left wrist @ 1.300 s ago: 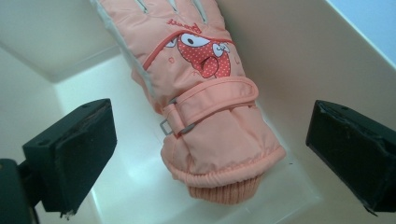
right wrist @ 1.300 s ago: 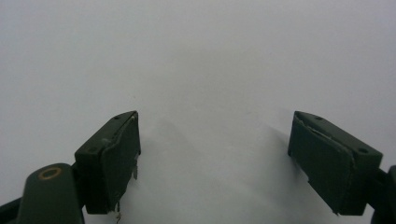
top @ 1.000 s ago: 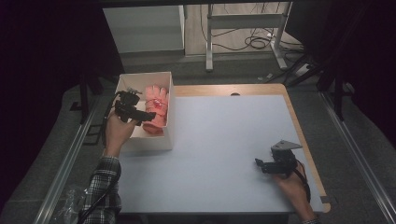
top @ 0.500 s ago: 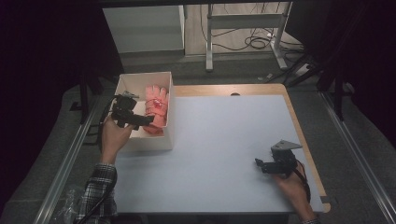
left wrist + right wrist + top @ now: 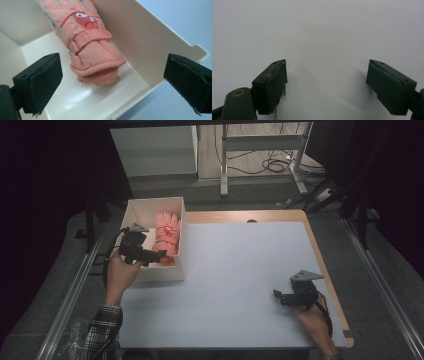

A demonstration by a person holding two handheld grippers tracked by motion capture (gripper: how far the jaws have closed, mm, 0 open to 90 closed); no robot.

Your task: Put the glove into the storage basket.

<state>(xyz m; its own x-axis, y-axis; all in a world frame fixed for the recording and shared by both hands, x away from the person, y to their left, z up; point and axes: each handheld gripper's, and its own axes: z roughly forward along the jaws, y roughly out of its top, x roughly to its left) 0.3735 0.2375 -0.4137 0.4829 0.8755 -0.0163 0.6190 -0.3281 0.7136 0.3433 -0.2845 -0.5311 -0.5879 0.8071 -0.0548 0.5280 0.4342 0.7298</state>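
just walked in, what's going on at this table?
A person holds a gripper in each hand. The left gripper hangs open over a white box at the table's left edge, jaws wide apart above the cuff end of an orange winter glove lying inside, not touching it. The right gripper sits open and empty over the bare tabletop near its right edge.

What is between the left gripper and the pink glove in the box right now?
Nothing visible. The left gripper hangs open over the white box, and the pink glove lies inside with its cuff toward the jaws, uncovered. The box's wall runs beside the glove, not across the way to it.
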